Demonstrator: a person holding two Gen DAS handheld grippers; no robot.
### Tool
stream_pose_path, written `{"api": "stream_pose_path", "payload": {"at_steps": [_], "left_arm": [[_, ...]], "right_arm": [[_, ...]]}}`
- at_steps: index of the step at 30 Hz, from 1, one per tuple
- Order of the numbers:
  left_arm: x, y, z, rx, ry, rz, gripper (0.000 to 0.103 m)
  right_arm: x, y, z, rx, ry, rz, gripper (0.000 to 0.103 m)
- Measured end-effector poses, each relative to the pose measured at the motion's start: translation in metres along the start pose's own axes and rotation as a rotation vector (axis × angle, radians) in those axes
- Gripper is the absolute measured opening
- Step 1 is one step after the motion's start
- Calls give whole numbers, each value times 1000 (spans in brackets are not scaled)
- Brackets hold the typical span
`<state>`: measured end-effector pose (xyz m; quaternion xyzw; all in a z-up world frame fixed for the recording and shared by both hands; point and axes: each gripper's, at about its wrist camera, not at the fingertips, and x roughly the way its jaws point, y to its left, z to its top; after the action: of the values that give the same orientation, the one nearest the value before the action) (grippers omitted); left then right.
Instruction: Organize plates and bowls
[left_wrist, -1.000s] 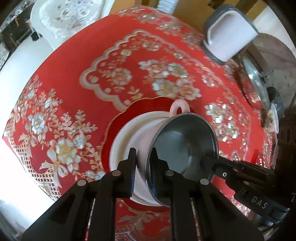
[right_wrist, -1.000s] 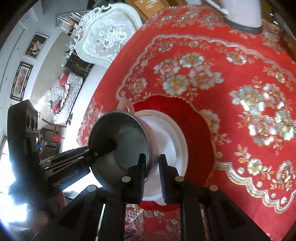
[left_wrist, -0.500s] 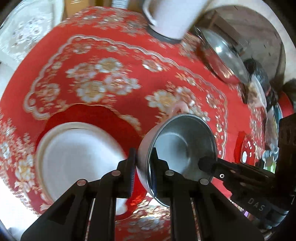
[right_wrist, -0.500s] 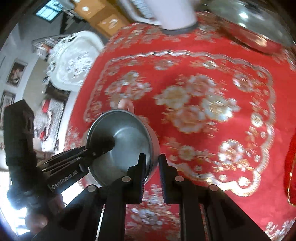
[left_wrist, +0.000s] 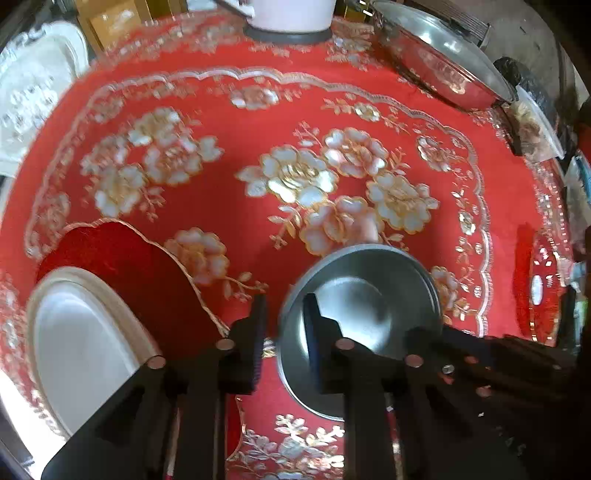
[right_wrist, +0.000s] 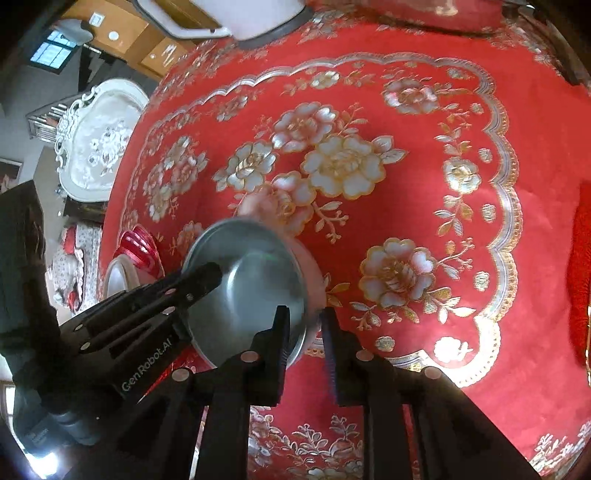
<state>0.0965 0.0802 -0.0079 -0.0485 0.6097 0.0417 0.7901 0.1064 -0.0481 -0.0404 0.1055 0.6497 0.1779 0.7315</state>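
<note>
Left gripper (left_wrist: 282, 325) reaching forward and down, fingers parted a little, straddling the near rim of the steel bowl (left_wrist: 364, 317) with a visible gap at the outer finger. Right gripper (right_wrist: 304, 332) likewise angled down, straddling the opposite rim, not clearly clamped. Bowl: brushed metal inside, pink outside, pink handle at far side, over red floral tablecloth (right_wrist: 424, 192). White plate (left_wrist: 85, 350) left of left gripper. "GenRobot.AI" printed on left gripper's body.

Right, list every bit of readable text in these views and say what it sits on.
"GenRobot.AI": printed in white on the black body of the left gripper, seen in the right wrist view.
No other lettering can be read. The right gripper shows none in the left wrist view, where it is blurred, and the red tablecloth carries only flower patterns.
</note>
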Motion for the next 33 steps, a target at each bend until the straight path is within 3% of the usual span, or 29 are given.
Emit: {"api": "stream_pose_path", "payload": {"at_steps": [3, 5, 8, 12, 25, 33], "left_arm": [[-16, -2, 1, 12, -62, 56, 48], [-29, -7, 1, 20, -119, 84, 53], [-45, -21, 5, 46, -169, 80, 54], [-51, -56, 12, 85, -185, 19, 54], [-28, -194, 5, 259, -119, -114, 54], [-6, -250, 4, 322, -65, -160, 54]], "right_arm": [[-10, 2, -3, -43, -40, -57, 32], [-20, -1, -4, -39, -65, -59, 34], [-35, -10, -4, -24, -107, -69, 34], [-54, -34, -7, 3, -141, -133, 35], [-123, -179, -42, 274, -233, -257, 42], [-154, -260, -62, 431, -275, -290, 48]]}}
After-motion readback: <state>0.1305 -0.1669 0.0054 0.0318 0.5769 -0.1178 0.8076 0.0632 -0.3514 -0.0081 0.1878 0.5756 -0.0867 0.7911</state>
